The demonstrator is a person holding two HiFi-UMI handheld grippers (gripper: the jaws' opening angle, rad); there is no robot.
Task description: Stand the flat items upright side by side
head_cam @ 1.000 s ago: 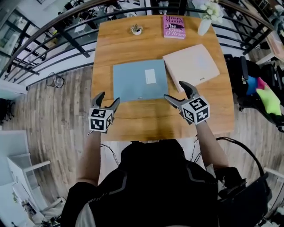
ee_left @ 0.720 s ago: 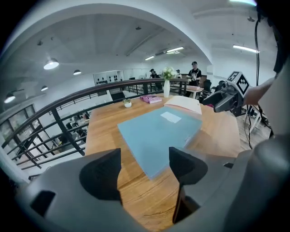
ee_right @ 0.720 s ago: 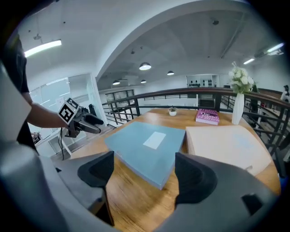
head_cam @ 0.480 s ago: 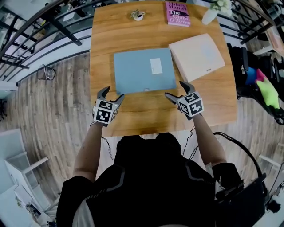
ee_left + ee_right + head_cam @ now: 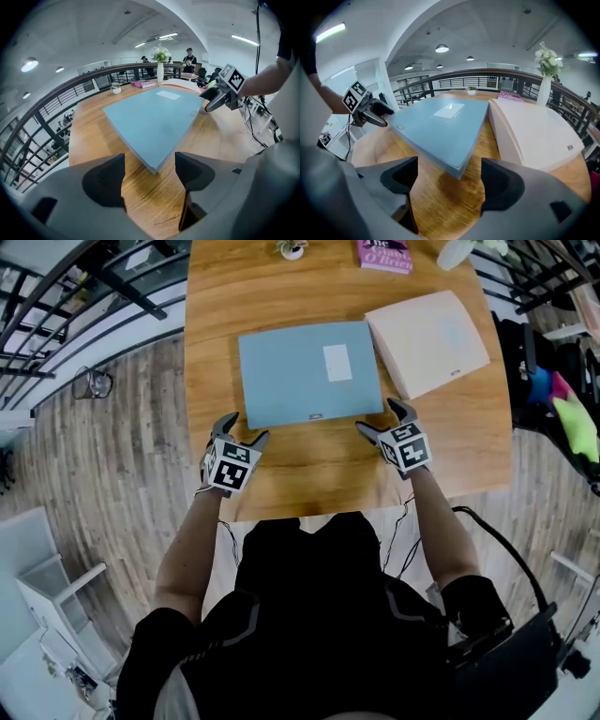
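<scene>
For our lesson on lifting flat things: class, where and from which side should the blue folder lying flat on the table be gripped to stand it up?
Probably its two near corners, from the person's side. The blue folder lies flat, so only its thin edge offers a hold, and the open left claw and right claw each face one of those corners.

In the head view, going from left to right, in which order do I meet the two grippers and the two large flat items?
left gripper → blue flat case → right gripper → beige flat case
</scene>
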